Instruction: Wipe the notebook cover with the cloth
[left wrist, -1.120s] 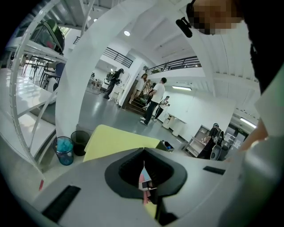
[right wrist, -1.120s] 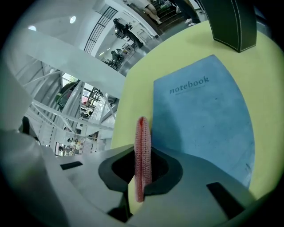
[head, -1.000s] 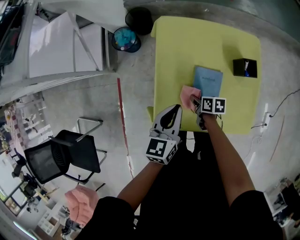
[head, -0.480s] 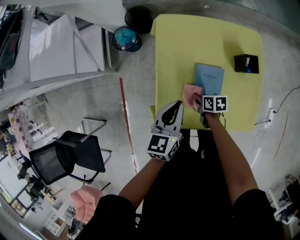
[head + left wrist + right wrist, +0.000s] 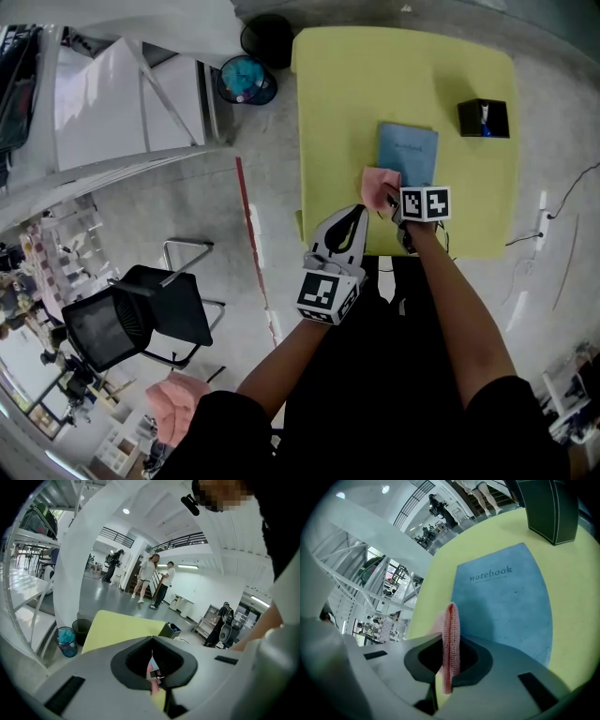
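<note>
Left hand-held gripper (image 5: 351,217), centre of head view: jaws pressed together, nothing btwn them, tips over near edge of the yellow square surface (image 5: 356,84). Right hand-held gripper (image 5: 393,210) just right of it, pinching the pink knitted cloth (image 5: 377,187); in right gripper view cloth stands edge-on btwn the jaws. Cloth sits at near-left corner of the blue rectangular notebook (image 5: 408,153); can't tell if it overlaps the cover. Notebook lies flat, closed, mid-surface, cover up w/ "notebook" printed on it. Further, upper right of frame: black box-shaped pen holder (image 5: 484,118), well apart from notebook. Beyond surface's far-left corner, on the floor: round black bin (image 5: 265,37) and a mesh bin w/ teal contents (image 5: 247,80).
</note>
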Available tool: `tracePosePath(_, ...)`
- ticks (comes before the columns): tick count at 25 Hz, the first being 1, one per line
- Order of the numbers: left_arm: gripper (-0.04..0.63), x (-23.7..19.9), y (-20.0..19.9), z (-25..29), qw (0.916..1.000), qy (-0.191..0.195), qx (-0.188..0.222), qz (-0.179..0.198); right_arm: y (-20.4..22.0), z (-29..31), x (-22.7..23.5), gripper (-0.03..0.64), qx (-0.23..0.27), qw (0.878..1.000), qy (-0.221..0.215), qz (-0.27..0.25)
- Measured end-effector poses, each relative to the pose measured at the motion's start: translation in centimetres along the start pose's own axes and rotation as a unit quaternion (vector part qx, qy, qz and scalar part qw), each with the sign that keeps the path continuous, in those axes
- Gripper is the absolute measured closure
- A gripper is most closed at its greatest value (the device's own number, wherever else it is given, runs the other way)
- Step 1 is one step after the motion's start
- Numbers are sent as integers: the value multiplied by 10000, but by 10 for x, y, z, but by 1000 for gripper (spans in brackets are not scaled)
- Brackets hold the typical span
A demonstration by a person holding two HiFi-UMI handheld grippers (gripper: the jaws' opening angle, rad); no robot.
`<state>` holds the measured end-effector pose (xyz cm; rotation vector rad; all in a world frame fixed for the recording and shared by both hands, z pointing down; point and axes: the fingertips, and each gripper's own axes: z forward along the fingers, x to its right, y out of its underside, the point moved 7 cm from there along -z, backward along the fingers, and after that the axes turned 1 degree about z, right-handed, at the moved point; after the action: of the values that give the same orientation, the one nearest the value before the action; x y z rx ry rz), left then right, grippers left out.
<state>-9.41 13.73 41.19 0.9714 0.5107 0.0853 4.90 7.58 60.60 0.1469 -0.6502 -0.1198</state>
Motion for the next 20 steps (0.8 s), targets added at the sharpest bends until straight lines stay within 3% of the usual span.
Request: tracePosePath(20, 580, 32, 9, 15, 9998, -22, -178, 55, 4, -24, 33, 578, -71, 9998, -150, 98)
